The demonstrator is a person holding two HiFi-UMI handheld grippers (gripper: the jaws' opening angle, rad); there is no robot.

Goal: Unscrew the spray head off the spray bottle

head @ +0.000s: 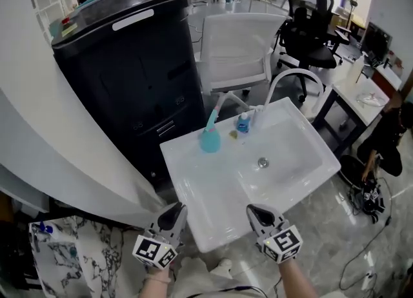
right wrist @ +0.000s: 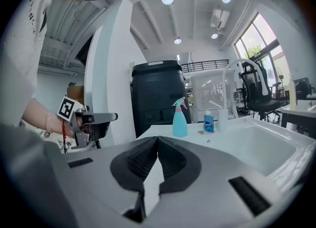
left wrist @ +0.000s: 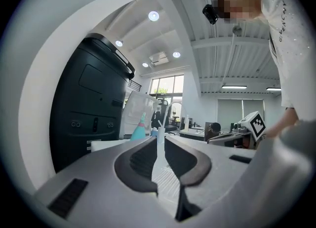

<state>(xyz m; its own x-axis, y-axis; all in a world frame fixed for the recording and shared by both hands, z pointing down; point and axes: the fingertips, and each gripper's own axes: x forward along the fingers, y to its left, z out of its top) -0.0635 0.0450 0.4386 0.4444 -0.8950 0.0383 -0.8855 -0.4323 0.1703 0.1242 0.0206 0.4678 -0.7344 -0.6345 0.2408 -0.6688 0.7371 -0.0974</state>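
White sink (head: 187, 180) fills the head view. The spray bottle (head: 210, 137) stands upright at its far left corner, well apart from your left gripper (head: 174, 209) and right gripper (head: 256, 213) at the near edge.

Left gripper view: your jaws are a sliver apart and empty.

Right gripper view: your jaws are together and empty. The spray bottle looks like light, slick plastic, so clamp its body and twist the spray head (right wrist: 178, 103) at the collar.

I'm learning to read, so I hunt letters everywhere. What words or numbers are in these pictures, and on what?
No text here can be read.
White label on the small blue bottle: print too small to read.
White strip on the black cabinet: no letters made out.
Cubes on the left gripper and right gripper: square black-and-white patterns, not words.
The spray bottle: no label visible.
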